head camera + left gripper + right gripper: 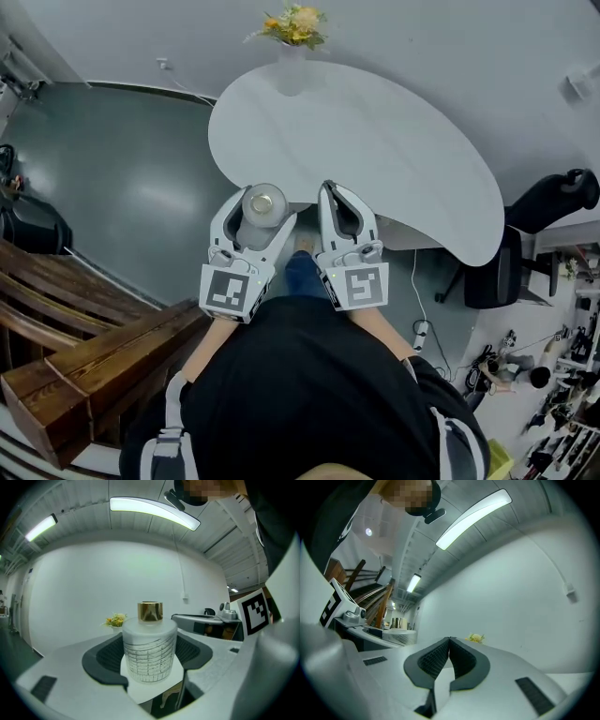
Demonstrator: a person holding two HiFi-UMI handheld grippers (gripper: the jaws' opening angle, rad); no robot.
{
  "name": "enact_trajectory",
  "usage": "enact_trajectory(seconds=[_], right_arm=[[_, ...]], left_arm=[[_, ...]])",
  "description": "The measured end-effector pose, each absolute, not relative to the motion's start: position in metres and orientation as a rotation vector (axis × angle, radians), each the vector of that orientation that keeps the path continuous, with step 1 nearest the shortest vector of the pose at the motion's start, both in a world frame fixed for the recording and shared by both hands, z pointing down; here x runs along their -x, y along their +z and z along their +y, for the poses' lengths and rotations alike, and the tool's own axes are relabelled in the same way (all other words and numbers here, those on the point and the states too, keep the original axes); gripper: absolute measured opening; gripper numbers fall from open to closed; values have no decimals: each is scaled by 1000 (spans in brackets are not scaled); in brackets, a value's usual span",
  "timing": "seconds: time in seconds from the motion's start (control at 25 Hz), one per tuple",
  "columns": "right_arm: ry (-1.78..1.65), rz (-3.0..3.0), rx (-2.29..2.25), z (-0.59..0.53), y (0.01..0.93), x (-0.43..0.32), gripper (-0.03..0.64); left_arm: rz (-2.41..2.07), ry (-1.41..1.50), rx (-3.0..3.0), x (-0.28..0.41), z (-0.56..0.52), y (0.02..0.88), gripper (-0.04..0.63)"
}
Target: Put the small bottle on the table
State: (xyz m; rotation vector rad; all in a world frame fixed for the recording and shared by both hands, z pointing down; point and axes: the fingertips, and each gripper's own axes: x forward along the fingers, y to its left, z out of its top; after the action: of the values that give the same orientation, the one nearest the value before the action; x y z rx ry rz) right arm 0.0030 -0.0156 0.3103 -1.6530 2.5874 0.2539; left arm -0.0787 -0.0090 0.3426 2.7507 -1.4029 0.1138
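A small frosted bottle (149, 651) with a gold cap stands upright between the dark pads of my left gripper (149, 660), which is shut on it. From the head view the bottle (260, 214) is held in the left gripper (255, 217) just short of the near edge of the white curved table (375, 150). My right gripper (339, 214) sits beside it on the right, at the same table edge. Its jaws meet at the tips with nothing between them, and the right gripper (449, 642) is shut.
A white vase of yellow flowers (293, 37) stands at the table's far edge. Wooden benches (84, 347) lie at the left on the dark floor. A black office chair (525, 244) and cluttered gear (544, 375) sit at the right.
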Motion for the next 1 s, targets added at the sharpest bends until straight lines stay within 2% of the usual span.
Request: enact_trajectory(seconds=[0.64, 1.0], right_arm=[[258, 2710, 1550, -161, 324, -42, 21], [185, 2766, 1545, -201, 344, -53, 21]], left_arm=[[-1470, 137, -2675, 35, -146, 354, 330], [-1491, 163, -2644, 23, -182, 367, 330]])
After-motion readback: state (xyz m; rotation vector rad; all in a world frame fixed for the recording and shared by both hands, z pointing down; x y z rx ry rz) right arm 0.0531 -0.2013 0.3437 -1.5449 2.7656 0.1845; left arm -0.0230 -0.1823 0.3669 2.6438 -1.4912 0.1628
